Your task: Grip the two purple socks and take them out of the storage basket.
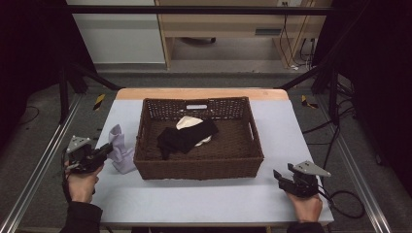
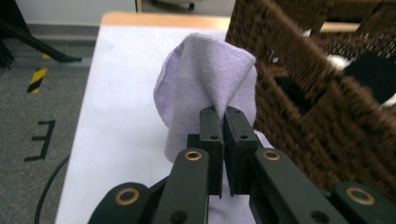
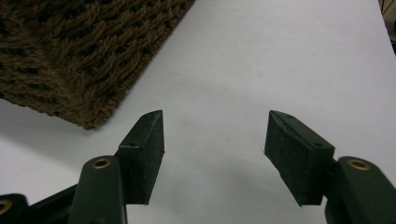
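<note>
- On the pale table [image 1: 204,204], left of the brown woven basket [image 1: 199,167], a lilac cloth item [image 1: 119,148] stands bunched up, lifted into a peak; most likely a sock or small knit, though its exact kind cannot be told.
- Left gripper [image 1: 99,154]: jaws pressed together on a fold of the lilac cloth. The left gripper view confirms it, with fabric [image 2: 205,88] pinched between the two black pads and draping up and over them.
- Cloth lies just beside the basket's left wall [image 2: 317,126]; whether it touches the wall cannot be told.
- Right gripper [image 1: 284,178]: jaws spread apart, holding nothing, resting low near the basket's front right corner [image 3: 88,119], bare table showing between the jaws.
- Inside the basket: a black garment [image 1: 187,136] lying over a white one [image 1: 187,122], both loose on the basket floor.
- Handling judgement: the lilac piece looks light, soft and limp. It holds no shape of its own and will sag from whatever point is clamped. Not fragile; the knit surface should give the pads good friction, so slip looks unlikely.
- Grip point judgement: a doubled fold, as now held, is sound. A single thin edge would be more apt to pull free.
- Risk, as judged: trailing cloth may snag on the basket's rough weave or rim if carried over it too low.
</note>
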Available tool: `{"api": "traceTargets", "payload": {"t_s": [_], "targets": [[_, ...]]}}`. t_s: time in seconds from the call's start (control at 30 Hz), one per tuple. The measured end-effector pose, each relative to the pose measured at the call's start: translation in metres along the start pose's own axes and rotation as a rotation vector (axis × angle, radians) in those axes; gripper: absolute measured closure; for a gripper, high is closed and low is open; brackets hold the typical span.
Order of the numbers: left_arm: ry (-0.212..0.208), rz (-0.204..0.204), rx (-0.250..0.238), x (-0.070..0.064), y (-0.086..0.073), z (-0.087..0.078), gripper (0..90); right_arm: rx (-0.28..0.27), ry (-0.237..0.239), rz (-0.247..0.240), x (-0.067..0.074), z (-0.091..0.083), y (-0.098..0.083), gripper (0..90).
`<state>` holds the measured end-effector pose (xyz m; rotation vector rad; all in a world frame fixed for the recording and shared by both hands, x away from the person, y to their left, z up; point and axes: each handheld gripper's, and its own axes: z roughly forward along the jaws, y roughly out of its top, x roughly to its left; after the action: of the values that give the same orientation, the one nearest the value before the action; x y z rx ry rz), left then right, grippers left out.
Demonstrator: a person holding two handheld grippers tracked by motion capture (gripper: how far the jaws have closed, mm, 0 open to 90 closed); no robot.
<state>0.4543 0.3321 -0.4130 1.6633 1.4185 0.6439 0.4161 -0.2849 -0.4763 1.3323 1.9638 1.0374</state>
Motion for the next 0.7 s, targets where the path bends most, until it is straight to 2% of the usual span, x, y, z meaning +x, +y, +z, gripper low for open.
{"api": "traceTargets", "payload": {"t_s": [0.2,0.27,0.43,0.57,0.7], "targets": [[0.022,0.034,0.075,-0.002,-0.011,0.015,85.5,0.011,-0.002,-0.008,0.0,0.001,-0.001,37.8],[0.028,0.033,0.093,-0.001,-0.014,0.019,85.5,0.014,-0.001,-0.005,0.001,0.001,-0.001,37.8],[0.035,0.037,0.114,0.001,-0.018,0.024,84.0,0.024,0.0,0.001,-0.001,0.003,-0.003,37.7],[0.043,0.032,0.103,0.002,-0.018,0.023,70.4,0.018,0.003,0.004,-0.001,0.002,-0.003,37.6],[0.045,0.035,0.072,0.003,-0.016,0.018,55.2,0.017,0.004,0.002,-0.001,0.002,-0.003,37.5]]}}
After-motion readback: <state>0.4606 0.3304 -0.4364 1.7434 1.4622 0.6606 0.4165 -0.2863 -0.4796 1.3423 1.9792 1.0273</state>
